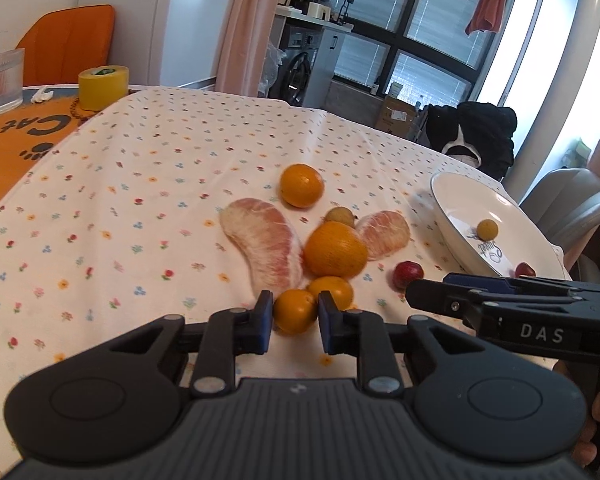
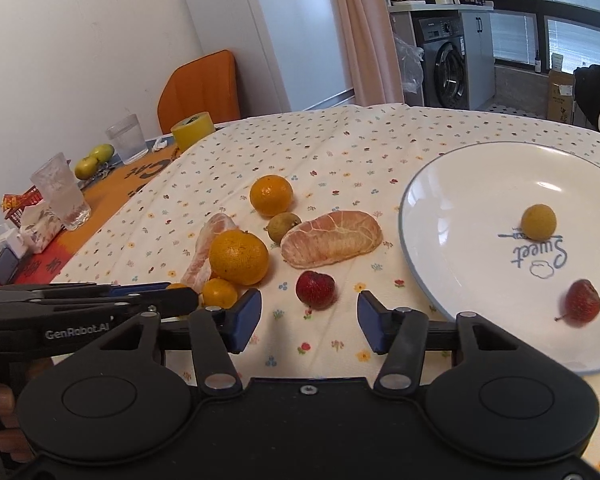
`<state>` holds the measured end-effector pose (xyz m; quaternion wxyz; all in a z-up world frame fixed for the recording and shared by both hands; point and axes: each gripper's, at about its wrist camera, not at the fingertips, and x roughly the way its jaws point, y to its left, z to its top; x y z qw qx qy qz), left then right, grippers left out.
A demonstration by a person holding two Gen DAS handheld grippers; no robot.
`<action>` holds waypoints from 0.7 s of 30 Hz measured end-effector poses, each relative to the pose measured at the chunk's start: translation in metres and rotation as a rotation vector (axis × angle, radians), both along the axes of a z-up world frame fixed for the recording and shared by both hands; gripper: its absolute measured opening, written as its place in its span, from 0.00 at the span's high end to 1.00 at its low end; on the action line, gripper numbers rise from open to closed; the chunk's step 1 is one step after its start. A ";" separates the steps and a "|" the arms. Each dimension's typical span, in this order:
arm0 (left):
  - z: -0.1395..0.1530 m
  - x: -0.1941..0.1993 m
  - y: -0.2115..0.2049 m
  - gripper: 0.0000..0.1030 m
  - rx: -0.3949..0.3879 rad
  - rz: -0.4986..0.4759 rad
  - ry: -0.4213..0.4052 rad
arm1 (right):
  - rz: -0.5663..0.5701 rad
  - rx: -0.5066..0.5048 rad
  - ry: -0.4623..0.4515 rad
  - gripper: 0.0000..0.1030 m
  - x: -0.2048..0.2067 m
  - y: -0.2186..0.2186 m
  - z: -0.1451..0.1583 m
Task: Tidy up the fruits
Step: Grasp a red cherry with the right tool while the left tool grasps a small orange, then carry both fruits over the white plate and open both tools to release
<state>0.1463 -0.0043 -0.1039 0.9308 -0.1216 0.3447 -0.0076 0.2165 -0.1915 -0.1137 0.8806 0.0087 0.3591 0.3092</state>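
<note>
The left gripper (image 1: 293,316) has its blue-padded fingers (image 1: 265,314) pressed against both sides of a small round orange citrus fruit (image 1: 295,311), which sits low on the white floral-print tablecloth (image 1: 140,200). Far ahead and to the left of this gripper stand a ribbed clear drinking glass (image 1: 3,81) and a yellow roll of tape (image 1: 102,87). Ahead and slightly left lies a long curved peeled pomelo segment (image 1: 265,246). Touching the gripped fruit, just ahead and to its right, is a second small orange citrus fruit (image 1: 332,291); beyond that sits a large round orange (image 1: 335,249), with a medium orange (image 1: 301,185) farther ahead. A small brownish-yellow round fruit (image 1: 340,216) and a shorter peeled pomelo segment (image 1: 385,234) lie just behind the large orange. Ahead and to the right, a small dark red fruit (image 1: 407,275) rests on the cloth, near the tips of the right gripper (image 2: 306,316). The right gripper has its fingers spread wide with nothing between them, hovering over the cloth; the red fruit lies just ahead of the gap, slightly left of centre. Ahead and to the right of this gripper sits a white round plate with a blue rim (image 2: 440,216), printed with the word "Sweet". A small yellow round fruit (image 2: 539,222) rests on the plate near its centre, and a second dark red fruit with a stem (image 2: 582,302) lies nearer the right gripper.
</note>
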 end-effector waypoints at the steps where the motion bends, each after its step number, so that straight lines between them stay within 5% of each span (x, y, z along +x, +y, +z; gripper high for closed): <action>1: 0.000 0.000 0.001 0.78 0.001 0.002 -0.001 | 0.003 -0.003 0.001 0.52 0.001 0.002 0.000; 12: 0.007 0.001 0.015 0.78 0.000 0.022 -0.018 | 0.027 -0.046 -0.006 0.56 0.009 0.020 -0.005; 13: 0.007 0.002 0.016 0.78 0.000 0.023 -0.018 | 0.030 -0.048 -0.007 0.58 0.010 0.021 -0.006; 15: 0.007 0.003 0.017 0.78 0.000 0.024 -0.018 | 0.035 -0.057 -0.013 0.78 0.011 0.022 -0.007; 21: 0.013 0.004 0.014 0.78 0.006 0.015 -0.036 | 0.040 -0.045 -0.022 0.78 0.009 0.018 -0.001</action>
